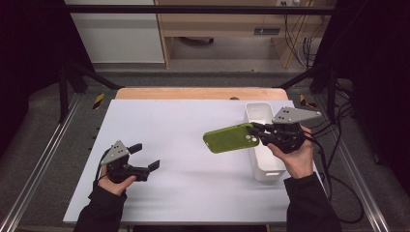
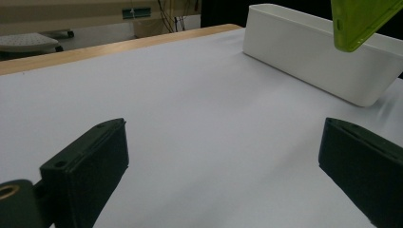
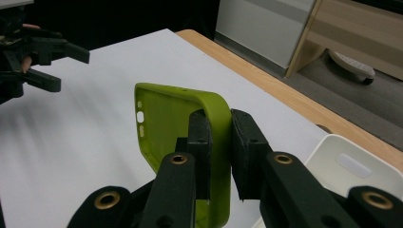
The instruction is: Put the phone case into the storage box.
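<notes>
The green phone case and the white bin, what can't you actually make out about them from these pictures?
- Green phone case: in the left gripper view the top edge cuts it to one corner; in the right gripper view the right gripper, clamped on its wall, covers the lower end.
- White bin: in the high view the right hand and gripper cover part of the inside, so its contents cannot be told; the right gripper view shows one corner.

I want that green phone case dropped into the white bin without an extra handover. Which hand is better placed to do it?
Right: the right gripper already clamps the green phone case beside the white bin; the left gripper is open, far off.
</notes>
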`<state>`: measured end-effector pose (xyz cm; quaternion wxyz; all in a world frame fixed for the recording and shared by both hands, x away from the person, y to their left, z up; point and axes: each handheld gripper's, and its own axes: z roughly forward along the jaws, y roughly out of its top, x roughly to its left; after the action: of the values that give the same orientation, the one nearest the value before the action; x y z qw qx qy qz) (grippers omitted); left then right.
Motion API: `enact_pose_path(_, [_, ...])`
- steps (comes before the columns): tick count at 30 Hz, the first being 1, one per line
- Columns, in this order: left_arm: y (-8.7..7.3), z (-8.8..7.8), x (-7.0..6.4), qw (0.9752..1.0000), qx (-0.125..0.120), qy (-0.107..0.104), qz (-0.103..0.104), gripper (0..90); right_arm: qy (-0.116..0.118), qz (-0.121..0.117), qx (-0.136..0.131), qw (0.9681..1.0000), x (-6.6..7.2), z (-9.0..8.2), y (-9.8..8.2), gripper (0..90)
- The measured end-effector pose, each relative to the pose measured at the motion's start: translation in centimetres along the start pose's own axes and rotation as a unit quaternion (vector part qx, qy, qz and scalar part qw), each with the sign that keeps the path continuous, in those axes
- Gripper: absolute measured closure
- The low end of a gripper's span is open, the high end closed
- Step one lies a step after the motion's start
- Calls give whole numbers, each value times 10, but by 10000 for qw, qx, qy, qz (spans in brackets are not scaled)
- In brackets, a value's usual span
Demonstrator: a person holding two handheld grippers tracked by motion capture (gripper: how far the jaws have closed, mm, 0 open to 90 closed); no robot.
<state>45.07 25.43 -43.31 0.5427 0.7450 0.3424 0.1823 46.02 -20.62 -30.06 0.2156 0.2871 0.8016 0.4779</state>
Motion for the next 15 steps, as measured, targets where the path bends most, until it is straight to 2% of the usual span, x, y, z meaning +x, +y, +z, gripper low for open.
enact_pose_path(15, [-7, -6, 8, 9999, 20, 91, -62, 25, -429, -219, 83, 9988, -11, -8, 20, 800])
